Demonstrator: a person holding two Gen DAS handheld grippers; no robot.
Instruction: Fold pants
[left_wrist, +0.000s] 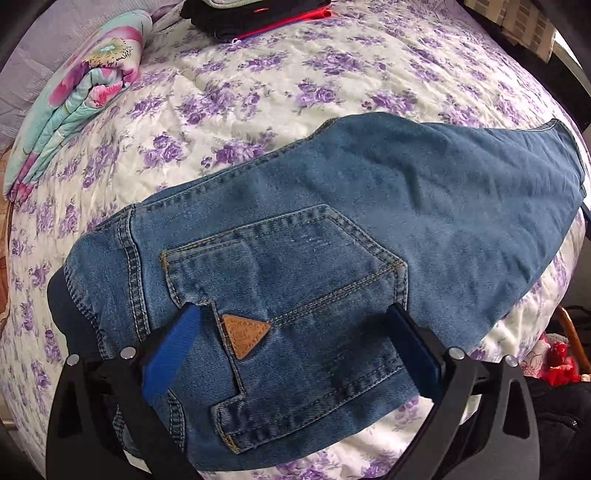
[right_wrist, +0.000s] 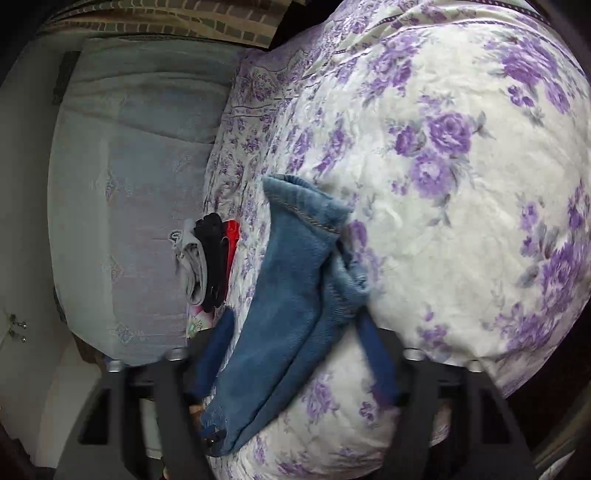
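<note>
Your jeans lie halved lengthwise on the bed — left tongs gape empty, right tongs straddle the hems unclosed; cross-folds remain.

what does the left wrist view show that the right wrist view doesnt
Only the left wrist view shows the jeans' back pocket with its tan triangular patch, the folded floral quilt at the far left, and the open left tool over the seat of the jeans.

Only the right wrist view shows the hemmed leg cuff, the pale fabric-covered surface beside the bed, and the right tool with denim between its fingers; whether it is clamped is unclear.

Both show the jeans, the purple-flowered bedspread and the stack of dark and red clothes.
</note>
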